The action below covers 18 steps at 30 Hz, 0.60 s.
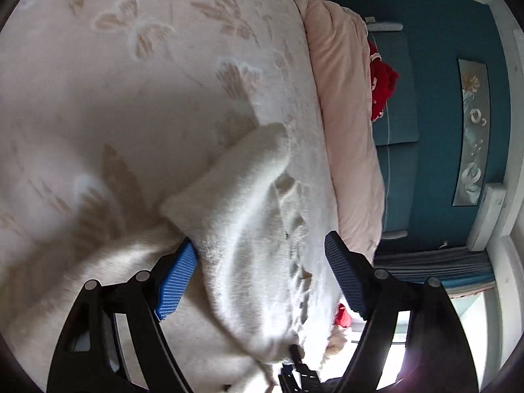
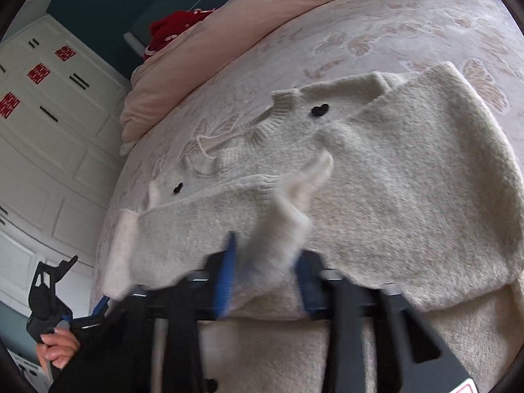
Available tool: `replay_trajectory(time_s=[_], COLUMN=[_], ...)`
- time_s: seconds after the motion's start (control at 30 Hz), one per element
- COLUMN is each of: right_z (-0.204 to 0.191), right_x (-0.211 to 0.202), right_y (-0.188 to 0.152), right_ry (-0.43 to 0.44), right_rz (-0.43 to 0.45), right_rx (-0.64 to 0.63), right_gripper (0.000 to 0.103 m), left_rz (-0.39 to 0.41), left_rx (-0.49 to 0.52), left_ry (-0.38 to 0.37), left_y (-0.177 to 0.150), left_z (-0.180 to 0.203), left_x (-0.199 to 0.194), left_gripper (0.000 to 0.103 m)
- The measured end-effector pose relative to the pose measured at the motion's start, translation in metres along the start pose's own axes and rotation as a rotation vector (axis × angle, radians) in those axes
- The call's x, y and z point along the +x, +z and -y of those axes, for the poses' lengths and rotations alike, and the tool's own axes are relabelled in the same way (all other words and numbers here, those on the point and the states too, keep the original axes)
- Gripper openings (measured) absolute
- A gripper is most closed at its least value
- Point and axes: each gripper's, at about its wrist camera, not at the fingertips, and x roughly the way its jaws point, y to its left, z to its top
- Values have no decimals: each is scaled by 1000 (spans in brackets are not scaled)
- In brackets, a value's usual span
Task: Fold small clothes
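We find the left gripper standing wide, its blue pads apart, with a fold of the white sweater lying between them; the left pad touches the fabric, the right pad stands clear of it, so nothing is clamped. In the right wrist view the same tool appears at the lower left edge, held in a hand.

The right gripper is blurred. Its jaws are drawn close together on a raised, bunched piece of the sweater, which rises between the blue pads. We judge the fabric pinched.

The sweater lies spread on the bed's pale butterfly-patterned blanket, neckline towards the pillows, with two small black marks on its front and a sleeve folded across the body.

Beyond it we record a pink duvet rolled along the headboard side, a red cloth, a teal wall and white cabinets.
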Motion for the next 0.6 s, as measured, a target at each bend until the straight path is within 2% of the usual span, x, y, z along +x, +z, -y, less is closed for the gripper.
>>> replay_trajectory(time_s=[0.07, 0.13, 0.2, 0.23, 0.3, 0.37, 0.4, 0.43, 0.5, 0.53, 0.57, 0.6], right_z=[-6, -20, -39, -49, -58, -47, -30, -8, 45, 63, 75, 83], right_x=[1, -9, -32, -52, -93, -118, -114, -97, -50, -38, -36, -42], right_y=[2, 11, 28, 40, 60, 69, 71, 71, 56, 46, 37, 31], right_ry=[15, 39, 85, 109, 124, 82, 18, -54, -194, -228, -222, -179], right_rz=[3, 28, 94, 150, 278, 363, 346, 284, 102, 50, 42, 69], right_rx=[-14, -46, -77, -99, -129, -148, -155, -137, -79, -59, -38, -7], right_gripper=[10, 8, 8, 8, 7, 7, 7, 7, 7, 7, 7, 7], left_rz=[-26, -58, -46, -28, 19, 27, 21, 15, -4, -4, 14, 28], left_rx=[-6, -68, -95, -62, 54, 133, 145, 160, 167, 162, 163, 180], left_ry=[60, 112, 155, 188, 259, 291, 303, 338, 383, 389, 385, 389], left_y=[1, 5, 5, 6, 3, -1, -2, -5, -10, -12, -15, -18], left_z=[-3, -15, -19, -14, 4, 16, 17, 17, 13, 10, 10, 13], left_x=[12, 27, 28, 27, 25, 29, 33, 41, 53, 54, 52, 51], left_gripper=[76, 68, 52, 47, 25, 20, 17, 15, 10, 9, 9, 9])
